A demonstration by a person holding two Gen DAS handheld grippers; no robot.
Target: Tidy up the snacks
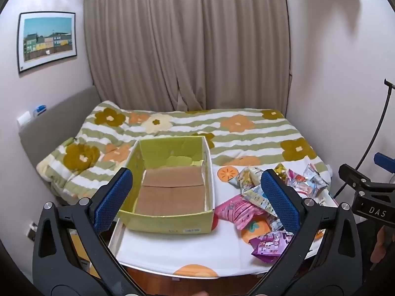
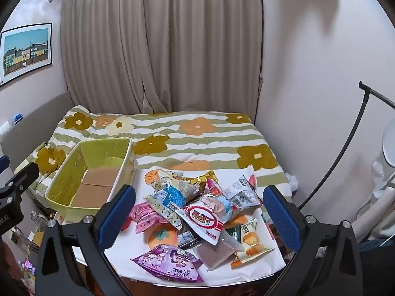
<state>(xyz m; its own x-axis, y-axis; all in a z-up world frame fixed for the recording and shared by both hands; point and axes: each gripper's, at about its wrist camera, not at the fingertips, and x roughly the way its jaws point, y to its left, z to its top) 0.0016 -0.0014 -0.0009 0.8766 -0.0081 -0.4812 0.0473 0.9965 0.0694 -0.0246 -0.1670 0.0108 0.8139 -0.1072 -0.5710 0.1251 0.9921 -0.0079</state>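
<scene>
An empty green cardboard box with a brown floor sits on a white cloth-covered table; it also shows at the left of the right wrist view. A pile of snack packets lies to its right, including a purple packet and a white and red one; the pile shows in the left wrist view. My left gripper is open and empty, hovering in front of the box. My right gripper is open and empty, hovering before the pile.
A bed with a green striped flower quilt lies behind the table, with curtains beyond. A black stand pole rises at the right. The right gripper's body shows at the right edge of the left wrist view.
</scene>
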